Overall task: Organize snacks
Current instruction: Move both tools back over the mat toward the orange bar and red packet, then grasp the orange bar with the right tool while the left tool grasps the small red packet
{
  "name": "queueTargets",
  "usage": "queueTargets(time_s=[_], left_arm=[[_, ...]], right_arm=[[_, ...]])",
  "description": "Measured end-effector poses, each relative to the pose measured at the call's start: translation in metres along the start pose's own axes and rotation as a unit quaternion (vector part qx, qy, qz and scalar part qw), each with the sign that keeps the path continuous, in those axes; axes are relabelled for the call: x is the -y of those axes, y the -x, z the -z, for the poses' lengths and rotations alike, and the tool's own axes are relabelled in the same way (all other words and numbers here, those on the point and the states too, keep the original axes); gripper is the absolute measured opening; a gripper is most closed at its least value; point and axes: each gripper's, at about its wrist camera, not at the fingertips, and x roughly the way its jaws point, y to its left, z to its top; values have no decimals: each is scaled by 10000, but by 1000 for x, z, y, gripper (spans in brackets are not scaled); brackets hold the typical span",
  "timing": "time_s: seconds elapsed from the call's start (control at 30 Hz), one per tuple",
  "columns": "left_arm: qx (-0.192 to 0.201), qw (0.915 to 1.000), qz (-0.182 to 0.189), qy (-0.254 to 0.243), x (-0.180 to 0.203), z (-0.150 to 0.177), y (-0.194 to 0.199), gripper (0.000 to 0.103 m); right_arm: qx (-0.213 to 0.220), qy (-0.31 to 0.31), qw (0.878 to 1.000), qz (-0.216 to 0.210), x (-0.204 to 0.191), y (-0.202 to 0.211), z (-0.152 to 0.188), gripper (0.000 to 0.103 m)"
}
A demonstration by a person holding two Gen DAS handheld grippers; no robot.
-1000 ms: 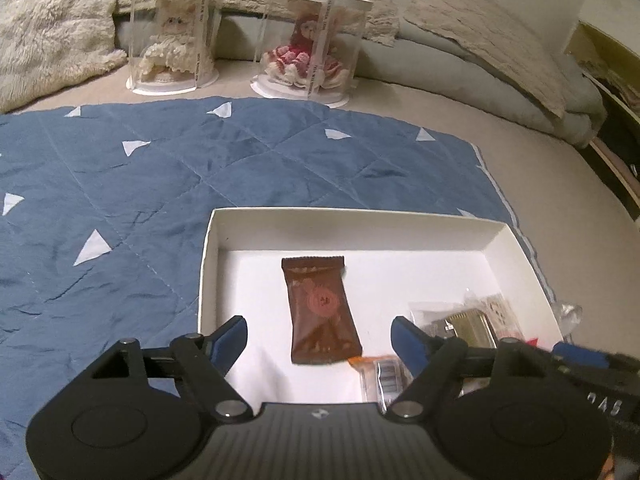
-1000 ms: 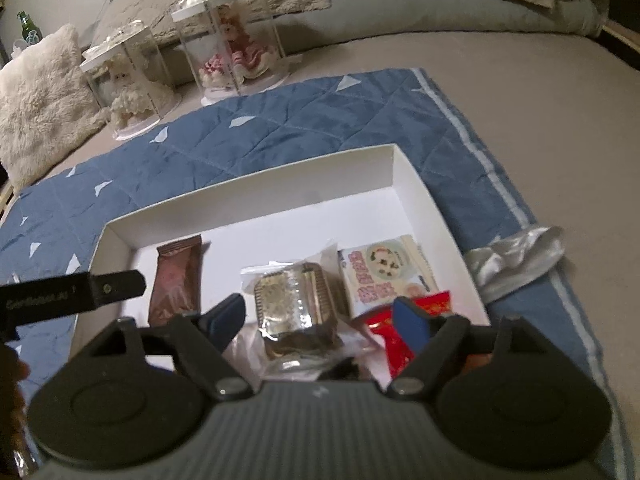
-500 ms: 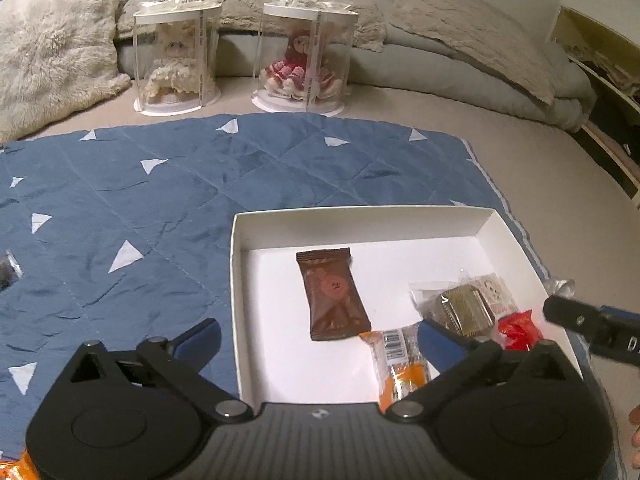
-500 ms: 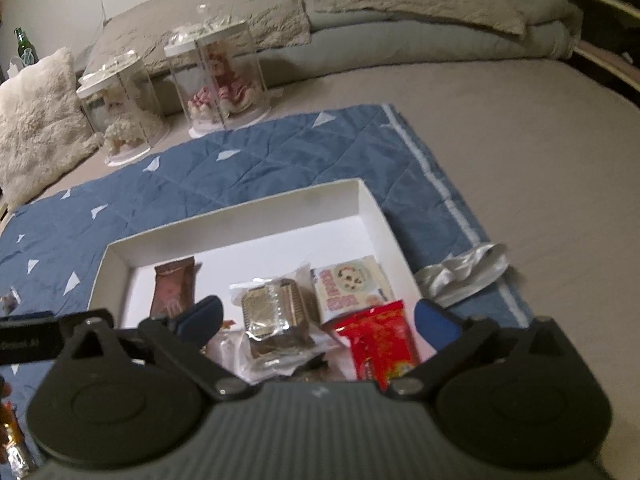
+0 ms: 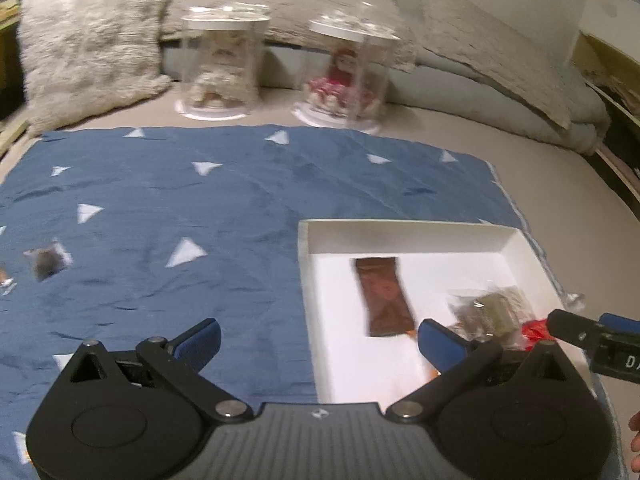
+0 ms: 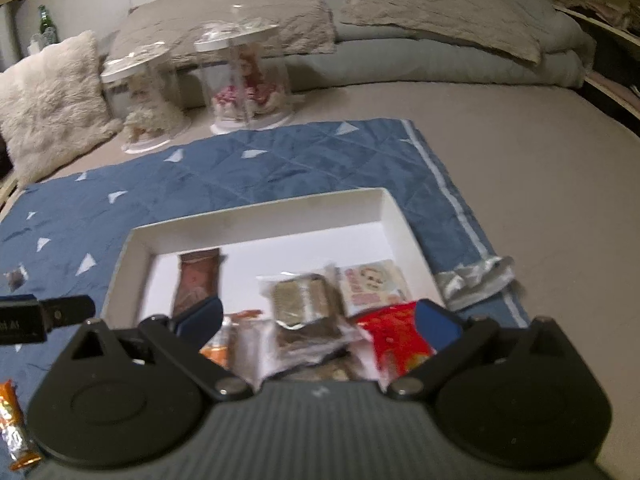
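A white box [image 5: 404, 232] [image 6: 260, 220] sits on a blue quilted mat [image 5: 200, 208]. It holds a brown snack bar [image 5: 384, 296] [image 6: 198, 280], a clear-wrapped cake [image 6: 304, 300], a white cookie pack [image 6: 372, 284], a red packet [image 6: 400, 336] and an orange bar [image 6: 224, 344]. My left gripper [image 5: 318, 340] is open and empty over the box's left wall. My right gripper [image 6: 318, 320] is open and empty above the box's near end. A dark wrapped sweet [image 5: 46, 262] lies on the mat at far left. An orange wrapped bar [image 6: 12, 424] lies at the lower left.
A crumpled silver wrapper [image 6: 476, 284] lies on the mat's right edge. Two clear doll cases [image 5: 220, 64] [image 5: 348, 72] stand behind the mat. A fluffy cushion [image 5: 88, 40] and grey pillows lie at the back.
Both grippers have pulled back and risen. The left one swung left, so the box now sits to its right. Both stay open and empty.
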Motion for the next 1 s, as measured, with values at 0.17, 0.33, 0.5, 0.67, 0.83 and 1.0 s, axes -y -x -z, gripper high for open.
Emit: queueTargets(time_s=[0.17,0.33,0.5,0.67,0.83,1.0], left_arm=[[59,9994,-288,186,-46,1,18,103],[149,9973,-626,351,-94,7,41,103],[-95,9960,-831,313,-129,16,54,103],[-531,9942,-892,276,-159,32,63,103],[-931,9911,-915,252,-180,48,66,103],[-958,9909,-827,461,-199,56,78,103]], right_arm=[[35,158,9994,-290,-35,-3,-3,103],[18,430,9974,-578,-75,-6,-5,103],[-40,729,9935,-870,-117,-6,-3,103],[-207,1181,9848,-1259,-159,2,8,103],[-474,1776,9676,-1733,-191,13,28,103],[-958,2266,9419,-2287,-223,13,56,103]])
